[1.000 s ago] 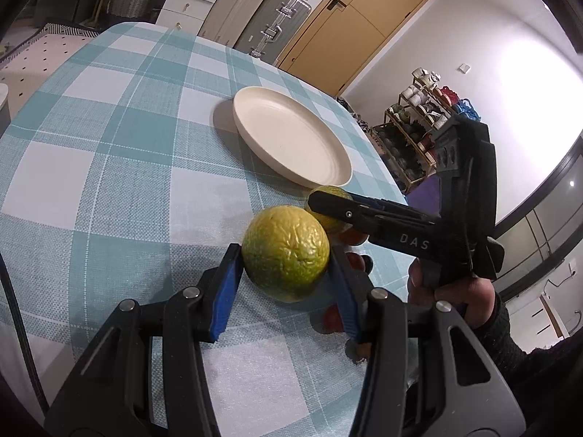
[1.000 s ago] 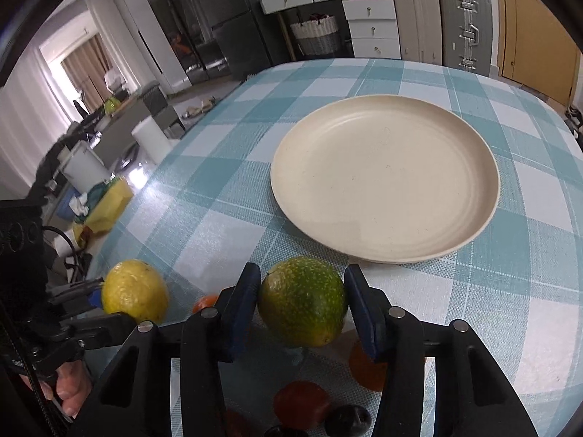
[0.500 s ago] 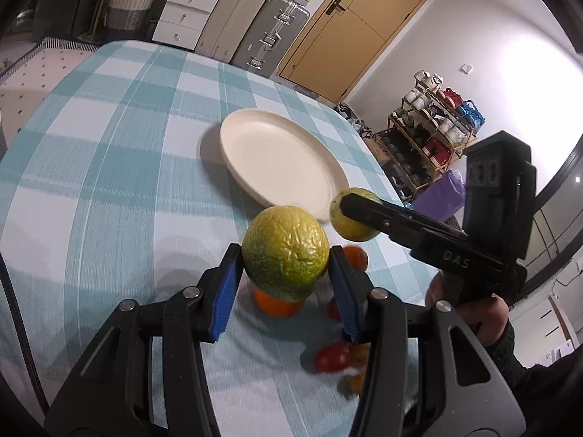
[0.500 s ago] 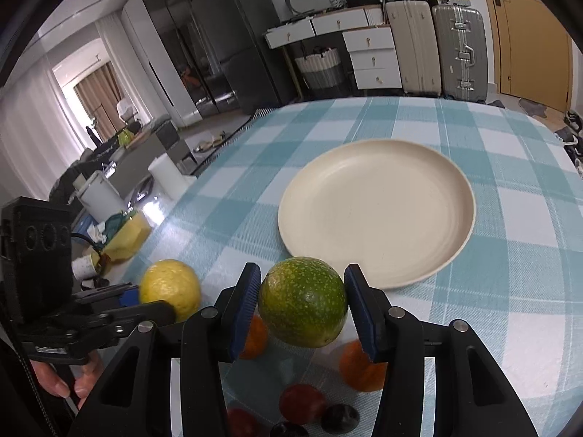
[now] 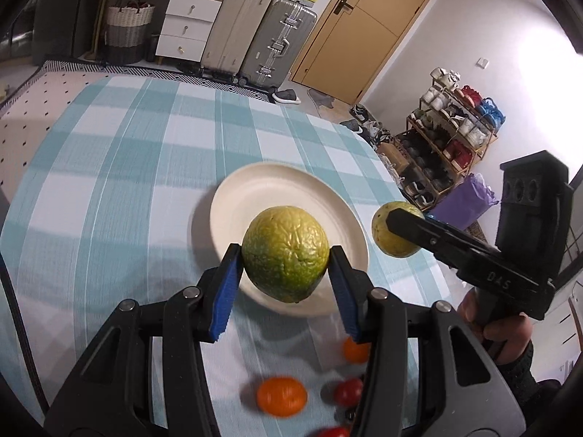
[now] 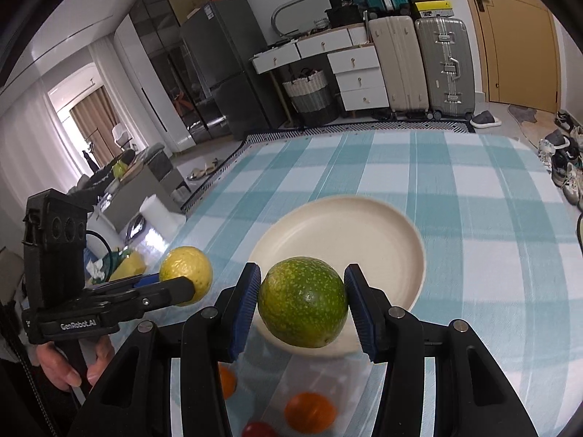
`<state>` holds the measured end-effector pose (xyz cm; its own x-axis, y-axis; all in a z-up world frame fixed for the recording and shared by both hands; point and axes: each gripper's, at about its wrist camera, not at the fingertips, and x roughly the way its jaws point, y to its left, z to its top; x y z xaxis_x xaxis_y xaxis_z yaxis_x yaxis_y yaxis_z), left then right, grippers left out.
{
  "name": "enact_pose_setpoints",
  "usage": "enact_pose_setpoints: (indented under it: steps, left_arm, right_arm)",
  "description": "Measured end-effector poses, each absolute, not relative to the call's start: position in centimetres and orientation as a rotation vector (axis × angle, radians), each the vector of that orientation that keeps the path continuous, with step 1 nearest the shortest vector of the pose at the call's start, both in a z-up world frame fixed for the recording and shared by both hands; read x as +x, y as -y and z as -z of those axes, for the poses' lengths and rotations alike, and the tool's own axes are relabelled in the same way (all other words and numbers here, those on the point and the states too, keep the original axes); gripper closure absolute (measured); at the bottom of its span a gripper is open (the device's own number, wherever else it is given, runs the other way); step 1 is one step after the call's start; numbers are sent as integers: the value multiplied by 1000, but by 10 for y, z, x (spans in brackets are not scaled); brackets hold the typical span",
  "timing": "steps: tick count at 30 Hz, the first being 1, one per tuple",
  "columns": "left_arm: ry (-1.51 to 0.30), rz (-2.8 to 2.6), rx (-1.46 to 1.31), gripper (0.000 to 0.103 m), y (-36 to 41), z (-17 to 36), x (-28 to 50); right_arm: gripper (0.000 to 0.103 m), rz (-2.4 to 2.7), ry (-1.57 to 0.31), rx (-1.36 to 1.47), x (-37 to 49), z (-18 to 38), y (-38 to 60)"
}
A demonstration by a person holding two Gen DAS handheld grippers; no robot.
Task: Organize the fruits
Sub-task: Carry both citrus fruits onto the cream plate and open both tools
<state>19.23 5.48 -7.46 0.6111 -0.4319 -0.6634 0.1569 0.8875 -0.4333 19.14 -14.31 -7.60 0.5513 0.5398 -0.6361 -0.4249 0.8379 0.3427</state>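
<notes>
My left gripper is shut on a yellow-green wrinkled citrus fruit, held in the air above the near rim of a cream plate. My right gripper is shut on a green speckled citrus fruit, also held above the near edge of the plate. Each gripper shows in the other's view: the right gripper to the right of the plate, the left gripper to the left. Small oranges and red tomatoes lie on the cloth below.
The table has a teal and white checked cloth. Suitcases, white drawers and a woven basket stand beyond the far edge. A shelf with cups stands on the right, off the table.
Both grippers have risen with their fruits and moved forward over the near edge of the plate. The small oranges and tomatoes now lie farther below.
</notes>
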Motion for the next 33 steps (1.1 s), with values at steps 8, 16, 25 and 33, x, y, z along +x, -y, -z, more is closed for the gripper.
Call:
enact_pose_setpoints:
  steps: [8,16,25,33]
  left_arm:
    - [-900,351,-310,58,-37,84,251]
    - [-948,352,-315,58,-30,111,297]
    - [-969,350,-319,58,-21,131,323]
    - [-951,318,-331,57,-30,128,317]
  right_arm:
    - [54,-583,-778,177,236,71,147]
    - [54,-595,-773,247,274,92,143]
    - [54,-566,-823,273,307,127,137]
    - [32,-502,-820,279,312,139,139]
